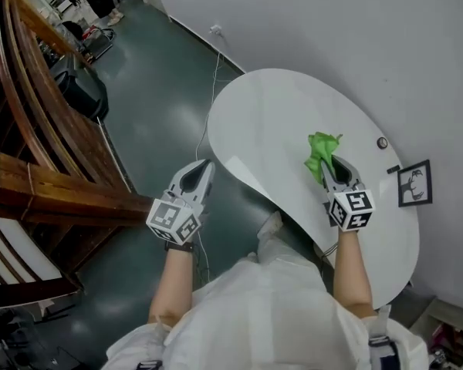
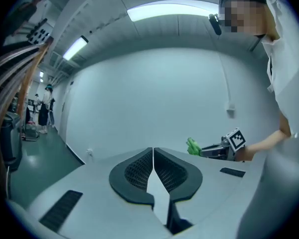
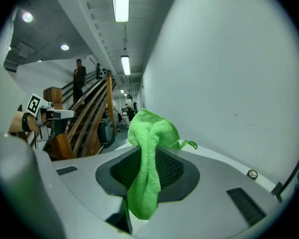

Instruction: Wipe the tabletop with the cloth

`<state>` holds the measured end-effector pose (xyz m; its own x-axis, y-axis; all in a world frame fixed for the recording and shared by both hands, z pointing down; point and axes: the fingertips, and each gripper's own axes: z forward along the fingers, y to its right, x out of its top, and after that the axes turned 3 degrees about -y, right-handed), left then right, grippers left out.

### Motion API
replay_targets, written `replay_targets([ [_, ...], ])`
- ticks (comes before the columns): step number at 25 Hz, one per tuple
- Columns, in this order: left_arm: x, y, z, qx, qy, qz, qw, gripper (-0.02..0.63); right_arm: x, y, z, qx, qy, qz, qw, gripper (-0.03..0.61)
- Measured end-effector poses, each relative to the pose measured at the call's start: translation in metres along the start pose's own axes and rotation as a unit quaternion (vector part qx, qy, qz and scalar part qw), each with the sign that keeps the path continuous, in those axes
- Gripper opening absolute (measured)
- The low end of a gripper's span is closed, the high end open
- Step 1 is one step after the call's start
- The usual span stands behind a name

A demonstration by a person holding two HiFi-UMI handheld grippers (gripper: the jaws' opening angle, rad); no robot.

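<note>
A: Gripping what, the R gripper (image 1: 332, 166)?
B: The green cloth (image 3: 148, 158) is pinched between its jaws. One bunch is pushed out past the tips, and a tail is hung down behind them.
A: Where's it held?
B: Over the white tabletop (image 1: 278, 122), toward the far-right side. Contact w/ the surface can't be told.
A: L gripper (image 2: 153, 169)?
B: Jaws are pressed together w/ nothing between. It's held off the tabletop's left edge, above the floor (image 1: 162, 75).

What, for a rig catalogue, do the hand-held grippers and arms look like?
Left hand-held gripper and right hand-held gripper: pale grey, dark ribbed pads, each with a white cube of black square markers. Dark wristband on the left; white short-sleeved top.
</note>
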<state>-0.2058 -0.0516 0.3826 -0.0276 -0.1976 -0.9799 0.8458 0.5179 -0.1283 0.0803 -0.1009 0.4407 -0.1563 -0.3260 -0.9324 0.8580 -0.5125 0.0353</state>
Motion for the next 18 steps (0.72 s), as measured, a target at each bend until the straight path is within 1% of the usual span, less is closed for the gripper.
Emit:
replay_targets([
  [4,0.002,-0.02,0.077,-0.043,-0.027,0.01,0.9987,0.021,0.003,0.05,0.04,-0.037,-0.007,0.023,0.999,0.081],
  [8,0.001,-0.024,0.147,-0.088,-0.051,0.03,0.9943,0.021,-0.014,0.105,0.064,-0.081,-0.032,0.06,0.994,0.081],
  [13,0.002,-0.021,0.219,-0.13,-0.06,0.045,0.9886,0.021,-0.047,0.164,0.072,-0.14,-0.069,0.095,0.983,0.081],
  [18,-0.009,-0.018,0.267,-0.164,-0.076,0.046,0.9825,0.021,-0.074,0.209,0.081,-0.198,-0.108,0.115,0.968,0.081],
])
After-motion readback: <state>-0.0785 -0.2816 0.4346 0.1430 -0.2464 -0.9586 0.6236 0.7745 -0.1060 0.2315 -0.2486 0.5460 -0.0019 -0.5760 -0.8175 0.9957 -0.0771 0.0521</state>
